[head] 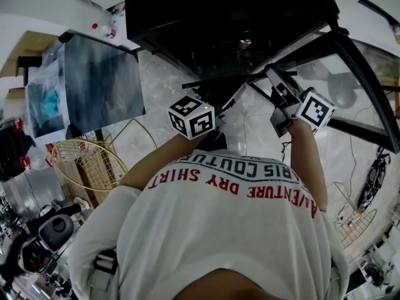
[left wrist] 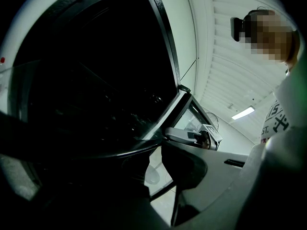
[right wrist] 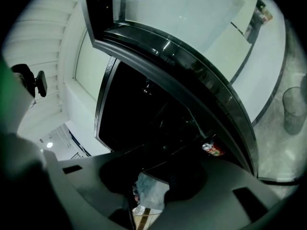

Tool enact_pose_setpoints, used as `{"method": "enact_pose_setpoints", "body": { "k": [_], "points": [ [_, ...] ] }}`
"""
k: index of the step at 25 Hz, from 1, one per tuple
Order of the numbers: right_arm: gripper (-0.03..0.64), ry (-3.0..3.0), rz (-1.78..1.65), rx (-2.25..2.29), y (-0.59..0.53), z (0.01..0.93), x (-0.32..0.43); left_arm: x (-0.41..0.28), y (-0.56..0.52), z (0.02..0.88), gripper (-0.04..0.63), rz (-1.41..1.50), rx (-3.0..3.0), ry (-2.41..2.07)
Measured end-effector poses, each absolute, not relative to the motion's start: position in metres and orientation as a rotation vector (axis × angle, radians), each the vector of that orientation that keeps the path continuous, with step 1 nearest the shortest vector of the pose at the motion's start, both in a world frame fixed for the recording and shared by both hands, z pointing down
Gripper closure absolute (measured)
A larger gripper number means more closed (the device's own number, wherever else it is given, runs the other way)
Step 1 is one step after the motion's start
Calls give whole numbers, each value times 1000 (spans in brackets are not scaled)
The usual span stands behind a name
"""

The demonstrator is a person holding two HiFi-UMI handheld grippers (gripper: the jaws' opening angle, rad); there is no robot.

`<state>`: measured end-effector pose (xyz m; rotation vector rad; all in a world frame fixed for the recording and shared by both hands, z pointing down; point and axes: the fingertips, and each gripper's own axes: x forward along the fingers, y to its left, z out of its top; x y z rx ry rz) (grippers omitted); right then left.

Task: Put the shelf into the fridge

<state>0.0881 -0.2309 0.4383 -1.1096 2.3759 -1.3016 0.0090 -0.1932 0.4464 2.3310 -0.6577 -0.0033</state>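
shelf (head: 215, 83), glass with a dark rim, sits mid-frame in the head view, its far edge at the fridge (head: 231, 17) mouth. left gripper (left wrist: 156, 171) pinches the near rim. right gripper (right wrist: 148, 186) has its jaws spread, off the rim. beyond, the dark opening fills top centre, and the glass door (head: 369, 80) stands wide at right.

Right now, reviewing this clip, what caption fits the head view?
Head view: left gripper and right gripper at a black-framed glass shelf before the dark open fridge.
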Motion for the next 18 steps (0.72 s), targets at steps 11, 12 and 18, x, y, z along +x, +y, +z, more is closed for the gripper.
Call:
{"method": "enact_pose_setpoints", "body": {
  "k": [11, 12, 18],
  "points": [
    [468, 2695, -1086, -1319, -204, 447, 102, 8, -215, 438, 497, -23, 2346, -693],
    [472, 2719, -1067, -1326, -202, 447, 102, 8, -216, 438, 497, -23, 2346, -695],
    [529, 2829, -981, -1314, -195, 441, 90, 6, -224, 438, 495, -15, 2350, -706]
  ]
}}
